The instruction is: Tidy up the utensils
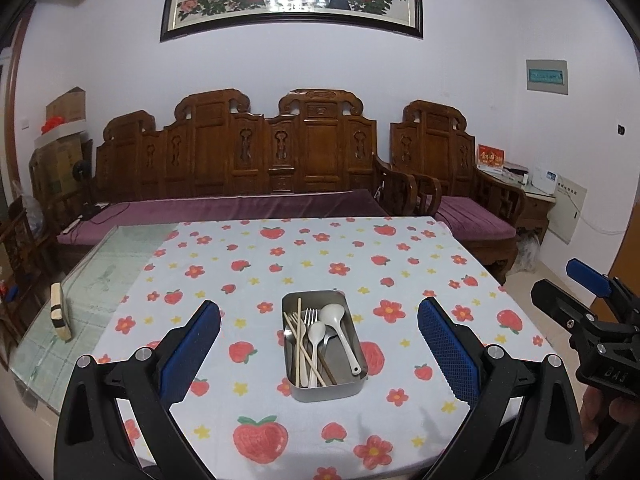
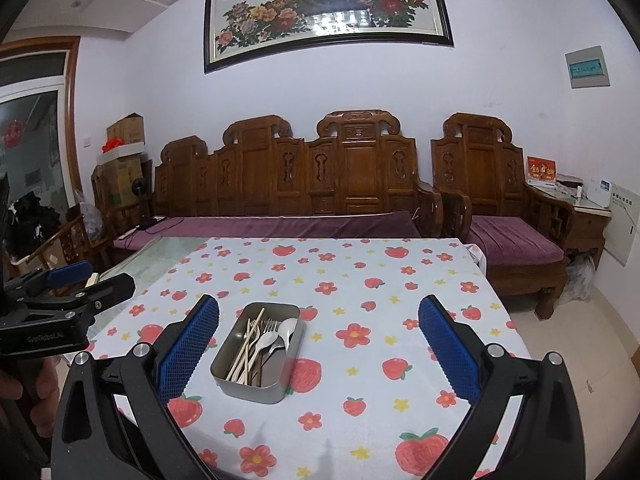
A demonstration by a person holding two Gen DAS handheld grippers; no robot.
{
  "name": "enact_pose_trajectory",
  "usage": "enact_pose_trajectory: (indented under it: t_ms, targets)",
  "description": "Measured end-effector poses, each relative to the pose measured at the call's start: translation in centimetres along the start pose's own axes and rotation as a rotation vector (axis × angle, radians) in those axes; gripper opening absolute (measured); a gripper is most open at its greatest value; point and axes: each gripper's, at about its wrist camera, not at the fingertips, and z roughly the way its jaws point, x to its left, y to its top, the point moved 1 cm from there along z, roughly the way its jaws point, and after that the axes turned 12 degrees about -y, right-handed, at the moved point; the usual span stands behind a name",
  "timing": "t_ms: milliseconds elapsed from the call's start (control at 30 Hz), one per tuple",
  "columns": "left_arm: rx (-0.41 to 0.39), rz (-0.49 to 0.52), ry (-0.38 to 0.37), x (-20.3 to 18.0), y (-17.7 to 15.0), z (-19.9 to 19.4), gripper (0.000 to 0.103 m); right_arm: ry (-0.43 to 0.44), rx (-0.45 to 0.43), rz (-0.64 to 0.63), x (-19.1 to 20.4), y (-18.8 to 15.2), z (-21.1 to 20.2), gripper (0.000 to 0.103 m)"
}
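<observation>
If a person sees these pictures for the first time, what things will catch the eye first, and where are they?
First comes the metal tin in the middle of the strawberry tablecloth, packed with white spoons, a fork and chopsticks. Next, the open left tongs and open right tongs frame the tin from the near side, holding nothing. Behind the table stands a carved wooden sofa under a large flower painting.
</observation>
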Motion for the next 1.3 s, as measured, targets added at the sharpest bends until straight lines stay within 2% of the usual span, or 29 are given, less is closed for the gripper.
enact_pose_trajectory:
  t_ms: [1300]
  targets:
    - [-0.004,0.001,0.001,-0.12,-0.11,-0.26,0.095,0.0,0.002,0.005,-0.08,-0.05,0.19,0.1]
